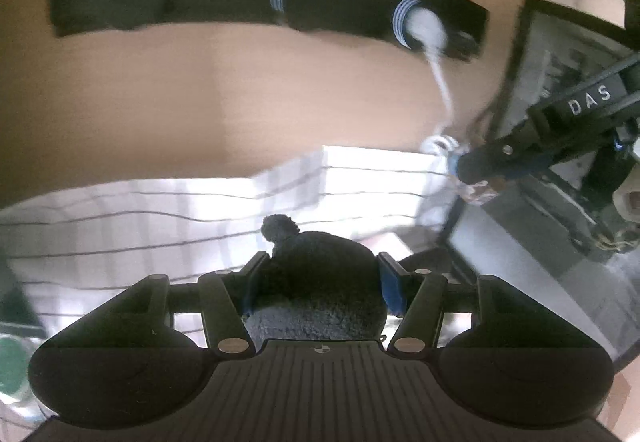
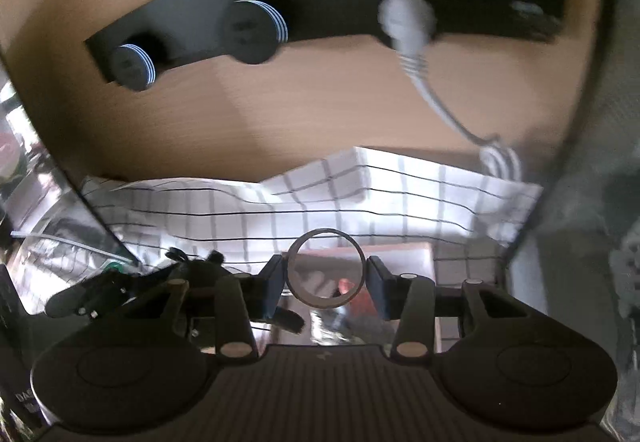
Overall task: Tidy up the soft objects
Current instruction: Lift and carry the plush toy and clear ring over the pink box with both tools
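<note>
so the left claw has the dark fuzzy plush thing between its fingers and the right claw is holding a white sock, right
Not quite. The left claw does grip the dark fuzzy plush, but the right claw holds no sock: between its fingers sits a clear, round-rimmed item, like a transparent container. The right wrist view shows this.

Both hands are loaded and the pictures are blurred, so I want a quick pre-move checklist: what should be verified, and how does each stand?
1. Left gripper holds the dark fuzzy toy between its pads: ok.
2. Right gripper clamps the clear ring: ok.
3. The two grippers are apart: ok.
4. Checked cloth ahead lies flat: not ok, rumpled.
5. White cable is clear of the right gripper: ok.
6. Drop-off spot visible: cannot tell.
</note>
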Demonstrator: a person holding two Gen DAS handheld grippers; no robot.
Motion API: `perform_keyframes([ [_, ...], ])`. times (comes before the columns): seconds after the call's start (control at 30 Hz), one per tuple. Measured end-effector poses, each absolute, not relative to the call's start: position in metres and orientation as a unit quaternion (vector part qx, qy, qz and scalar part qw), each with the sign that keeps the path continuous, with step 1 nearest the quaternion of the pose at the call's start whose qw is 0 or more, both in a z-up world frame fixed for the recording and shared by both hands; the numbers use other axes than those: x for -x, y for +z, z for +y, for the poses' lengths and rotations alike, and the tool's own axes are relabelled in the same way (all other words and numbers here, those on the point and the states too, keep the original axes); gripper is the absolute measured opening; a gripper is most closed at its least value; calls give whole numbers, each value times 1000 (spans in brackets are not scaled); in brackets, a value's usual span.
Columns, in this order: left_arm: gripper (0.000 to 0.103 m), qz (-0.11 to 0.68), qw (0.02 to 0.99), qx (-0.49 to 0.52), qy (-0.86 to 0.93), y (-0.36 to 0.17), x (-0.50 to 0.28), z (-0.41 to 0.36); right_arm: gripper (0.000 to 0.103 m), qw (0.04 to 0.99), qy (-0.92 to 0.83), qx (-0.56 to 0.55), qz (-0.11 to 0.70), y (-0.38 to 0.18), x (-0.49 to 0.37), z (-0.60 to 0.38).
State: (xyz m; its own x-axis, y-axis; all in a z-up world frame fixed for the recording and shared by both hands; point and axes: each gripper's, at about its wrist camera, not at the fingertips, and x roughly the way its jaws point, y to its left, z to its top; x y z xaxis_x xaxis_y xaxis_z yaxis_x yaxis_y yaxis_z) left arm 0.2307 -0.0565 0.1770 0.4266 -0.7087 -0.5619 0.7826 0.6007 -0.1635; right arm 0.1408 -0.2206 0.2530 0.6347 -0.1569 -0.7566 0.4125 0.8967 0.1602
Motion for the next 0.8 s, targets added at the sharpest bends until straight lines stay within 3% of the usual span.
perform_keyframes([
  [0.47,65,365,797,-42,-479,140,-236,-131,44,888,-187,-192,374,240,-140,-241],
  [0.6,64,408,775,-91,-474,112,-240,-163,44,881,-197,-199,382,225,-151,-249],
  [0.8,63,356,789,-123,-486,109,-225,-161,44,859,-210,-219,413,187,-164,-267],
])
